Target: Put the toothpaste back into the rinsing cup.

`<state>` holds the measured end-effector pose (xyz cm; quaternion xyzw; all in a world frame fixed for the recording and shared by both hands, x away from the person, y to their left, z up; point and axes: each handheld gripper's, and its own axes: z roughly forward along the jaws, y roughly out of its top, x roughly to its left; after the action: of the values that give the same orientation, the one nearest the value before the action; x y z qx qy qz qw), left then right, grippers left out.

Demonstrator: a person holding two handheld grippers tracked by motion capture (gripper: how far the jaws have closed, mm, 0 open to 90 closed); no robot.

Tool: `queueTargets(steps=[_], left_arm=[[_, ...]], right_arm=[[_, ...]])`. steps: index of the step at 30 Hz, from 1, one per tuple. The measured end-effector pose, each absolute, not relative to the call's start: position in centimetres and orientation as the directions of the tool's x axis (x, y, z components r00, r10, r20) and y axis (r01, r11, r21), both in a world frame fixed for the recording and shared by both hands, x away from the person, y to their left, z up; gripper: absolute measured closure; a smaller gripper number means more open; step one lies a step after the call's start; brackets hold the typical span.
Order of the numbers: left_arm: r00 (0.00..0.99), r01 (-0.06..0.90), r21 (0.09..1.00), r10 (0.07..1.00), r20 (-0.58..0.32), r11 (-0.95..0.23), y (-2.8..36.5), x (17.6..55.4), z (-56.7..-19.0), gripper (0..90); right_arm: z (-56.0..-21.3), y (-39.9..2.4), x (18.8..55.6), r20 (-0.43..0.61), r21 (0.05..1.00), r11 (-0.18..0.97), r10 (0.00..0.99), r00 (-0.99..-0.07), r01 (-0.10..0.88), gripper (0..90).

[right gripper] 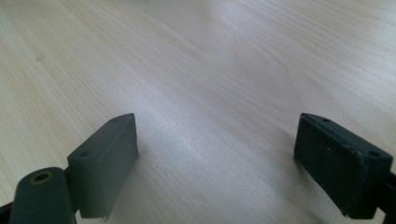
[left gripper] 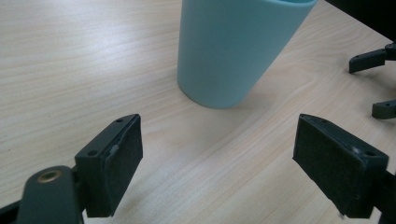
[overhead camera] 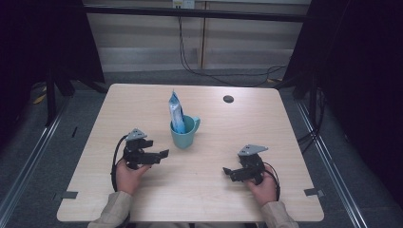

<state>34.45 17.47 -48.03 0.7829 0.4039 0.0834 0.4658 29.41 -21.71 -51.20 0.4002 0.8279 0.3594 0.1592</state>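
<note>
A teal mug [overhead camera: 184, 132] stands upright near the middle of the light wooden table [overhead camera: 142, 99], its handle to the right, with a blue packet [overhead camera: 176, 113] sticking up out of it. My left gripper [overhead camera: 162, 155] rests low at the mug's left, open and holding nothing; in the left gripper view the mug [left gripper: 233, 46] stands just beyond its wide-apart jaws [left gripper: 219, 163]. My right gripper [overhead camera: 227, 173] lies at the front right, open, pointing left. In the right gripper view only bare wood lies between its jaws [right gripper: 217, 163].
A round dark grommet hole [overhead camera: 228, 99] sits at the table's back right. Black cables [overhead camera: 214, 71] trail across the floor behind the table. The right gripper's fingertips [left gripper: 373, 60] show at the far right in the left gripper view.
</note>
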Motion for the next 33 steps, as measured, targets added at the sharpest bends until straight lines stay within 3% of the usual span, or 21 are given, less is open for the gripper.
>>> queueTargets(steps=[33], left_arm=[[0.662, 0.544, 0.762, 0.737, -0.134, -0.351, 18.4, 33.1, -50.2, 15.2]], right_arm=[[-51.2, -21.7, 29.4, 0.023, 0.722, 0.423, 0.776, -0.63, 0.547, 12.9]])
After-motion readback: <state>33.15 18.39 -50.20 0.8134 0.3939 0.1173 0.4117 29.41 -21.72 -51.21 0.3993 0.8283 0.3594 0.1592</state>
